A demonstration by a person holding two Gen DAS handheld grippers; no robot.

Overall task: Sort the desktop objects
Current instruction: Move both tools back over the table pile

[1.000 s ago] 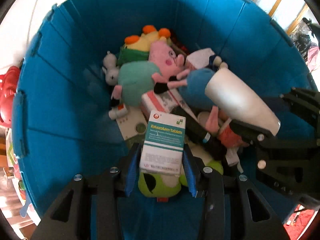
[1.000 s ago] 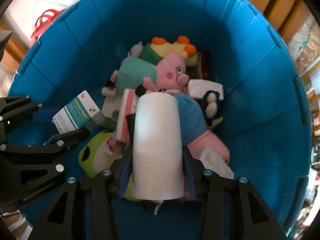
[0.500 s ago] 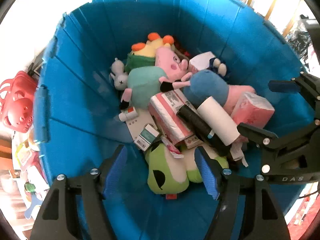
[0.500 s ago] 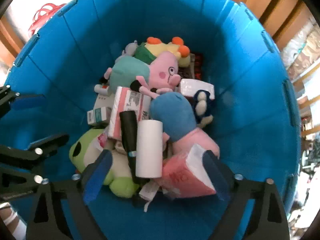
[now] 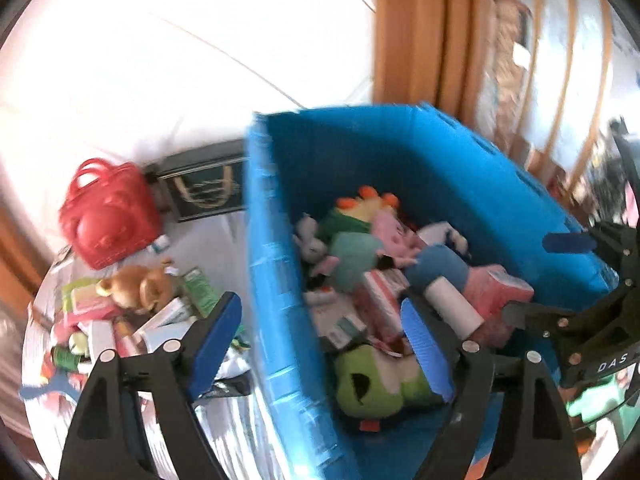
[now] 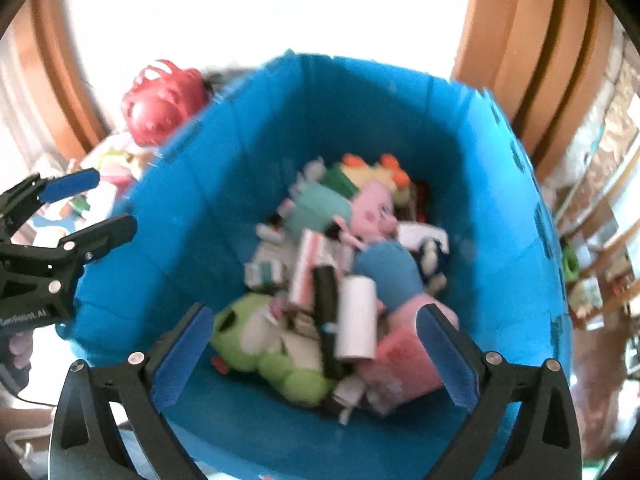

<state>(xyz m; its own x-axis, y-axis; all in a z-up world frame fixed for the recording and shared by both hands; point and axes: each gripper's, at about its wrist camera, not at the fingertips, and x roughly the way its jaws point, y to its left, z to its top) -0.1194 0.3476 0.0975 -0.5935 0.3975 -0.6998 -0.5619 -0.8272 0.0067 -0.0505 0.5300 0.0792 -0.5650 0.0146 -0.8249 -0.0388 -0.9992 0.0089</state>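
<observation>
A: Right wrist view looks straight into the blue bin (image 6: pixel 208 216): white roll (image 6: pixel 356 316), green plush (image 6: pixel 256 336), pink plush (image 6: pixel 372 212) and boxes are piled in its near half. So a fair share looks sorted.

B: The left wrist view shows what's left, though. Left of the bin, a heap on the table (image 5: pixel 248 432): brown plush (image 5: pixel 136 288), small cartons (image 5: pixel 168 312), a red basket (image 5: pixel 104 220) farther back.

A: And the tools?

B: Left gripper (image 5: pixel 320 344) empty, jaws opening, straddling the bin's wall. Right gripper (image 6: pixel 316 360) spread wide, holding nothing.
</observation>
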